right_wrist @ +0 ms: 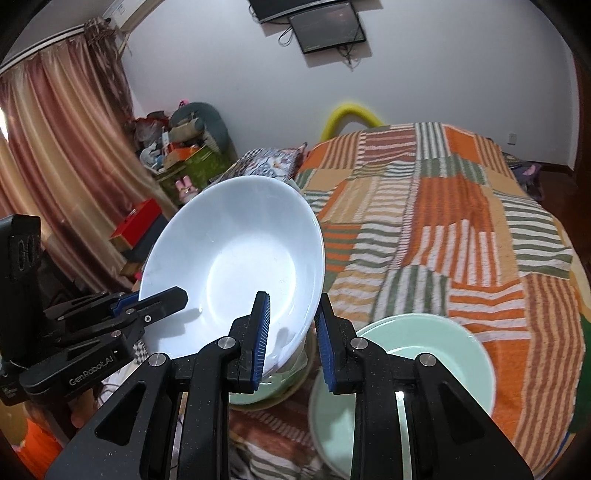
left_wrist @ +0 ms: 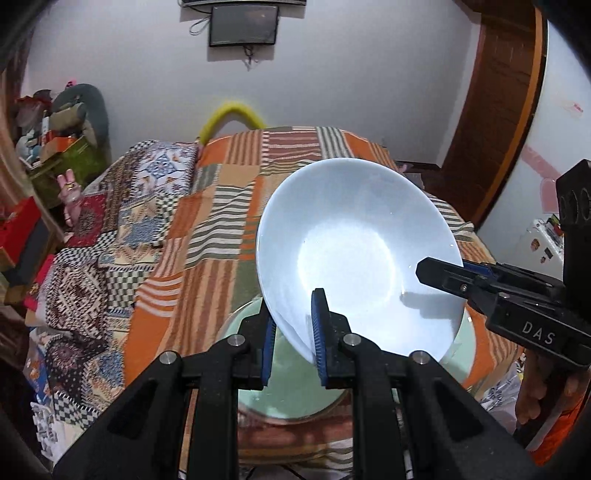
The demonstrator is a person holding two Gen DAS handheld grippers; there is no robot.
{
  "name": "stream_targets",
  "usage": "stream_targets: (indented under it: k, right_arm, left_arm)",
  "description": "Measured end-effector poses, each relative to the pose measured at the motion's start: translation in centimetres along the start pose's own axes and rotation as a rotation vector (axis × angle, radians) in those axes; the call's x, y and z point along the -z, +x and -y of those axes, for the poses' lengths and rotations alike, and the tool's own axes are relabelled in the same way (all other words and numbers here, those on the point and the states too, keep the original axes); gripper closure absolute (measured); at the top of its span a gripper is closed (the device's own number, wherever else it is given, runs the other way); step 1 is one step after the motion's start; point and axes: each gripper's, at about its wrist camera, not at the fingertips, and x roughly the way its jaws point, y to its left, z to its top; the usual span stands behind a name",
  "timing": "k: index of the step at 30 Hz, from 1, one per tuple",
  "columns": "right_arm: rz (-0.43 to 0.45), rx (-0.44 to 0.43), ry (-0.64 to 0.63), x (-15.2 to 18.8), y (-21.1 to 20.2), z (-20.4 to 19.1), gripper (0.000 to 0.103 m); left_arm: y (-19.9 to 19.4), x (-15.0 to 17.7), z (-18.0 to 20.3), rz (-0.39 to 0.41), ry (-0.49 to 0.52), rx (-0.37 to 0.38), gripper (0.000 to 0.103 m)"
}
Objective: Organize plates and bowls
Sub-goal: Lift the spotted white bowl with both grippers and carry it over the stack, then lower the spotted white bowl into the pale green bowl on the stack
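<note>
Left hand-held gripper (left_wrist: 293, 343): nearly closed, pinching white bowl (left_wrist: 354, 254) rim | right hand-held gripper (right_wrist: 291, 339): likewise clamped on opposite rim, marked "DAS"; left marked "GenRobot.AI" | bowl tilted, between both, above green bowl (right_wrist: 424, 328) on striped bed (right_wrist: 461, 221).

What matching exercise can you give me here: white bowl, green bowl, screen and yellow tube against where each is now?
1. white bowl
2. green bowl
3. screen
4. yellow tube

A. on the wall
B. resting on the bedspread
C. past the bedspread's far edge
D. lifted and tilted, clamped at the rim

Pairs: 1-D; 2-B; 3-A; 4-C
</note>
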Motion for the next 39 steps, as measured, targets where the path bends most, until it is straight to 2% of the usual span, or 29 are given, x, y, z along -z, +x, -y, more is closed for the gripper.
stream_targets:
  k: [7,15,39]
  right_arm:
    - [-0.04,-0.016,-0.021,0.9,1.7,-1.7,0.08]
    - [-0.084,-0.022,-0.021,1.8,3.3,-2.5,0.08]
    - [-0.209,-0.006,-0.004,4.1,6.8,-2.6,0.08]
  left_arm:
    - [0.0,1.4,-2.1,-0.002,-0.029,-0.031,0.085]
    - [1.4,3.0,-3.7,-0.044,-0.074,-0.028,0.085]
    - [6.0,6.4,-5.4,-0.186,-0.155,-0.014,0.085]
